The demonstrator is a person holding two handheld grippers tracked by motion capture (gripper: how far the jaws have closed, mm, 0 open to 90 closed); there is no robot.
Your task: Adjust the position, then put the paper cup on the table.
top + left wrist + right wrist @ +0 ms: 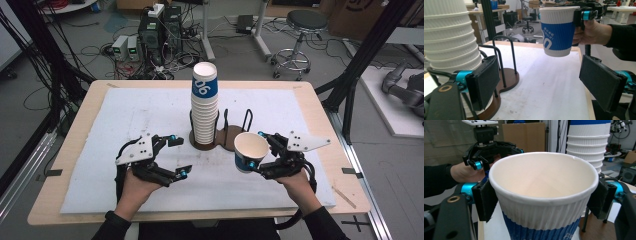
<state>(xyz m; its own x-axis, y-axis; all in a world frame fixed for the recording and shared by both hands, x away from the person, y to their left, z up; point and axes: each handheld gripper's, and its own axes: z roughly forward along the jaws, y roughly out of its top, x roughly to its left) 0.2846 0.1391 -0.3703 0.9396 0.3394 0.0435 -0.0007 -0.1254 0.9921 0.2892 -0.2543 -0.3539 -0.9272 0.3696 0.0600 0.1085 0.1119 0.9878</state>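
Note:
A white paper cup (pixel 248 149) with a blue band hangs upright just above the table, right of centre, and my right gripper (pixel 256 151) is shut on it below the rim. In the right gripper view the pads (pixel 485 201) press both sides of the cup (pixel 544 202). A tall stack of cups (pixel 205 102) stands in a brown holder (pixel 231 136) with black wire loops. My left gripper (pixel 180 156) stands open and empty to the left of the holder. From the left gripper view, the held cup (pixel 557 30) floats ahead between the wide-apart pads (pixel 484 80), with the stack (pixel 449 37) close on the left.
A white mat (pixel 130 120) covers the wooden table (pixel 80 125). Black frame posts (pixel 350 70) rise at the table's right. Behind the table are a stool (pixel 300 30), computers (pixel 155 35) and cables on the floor.

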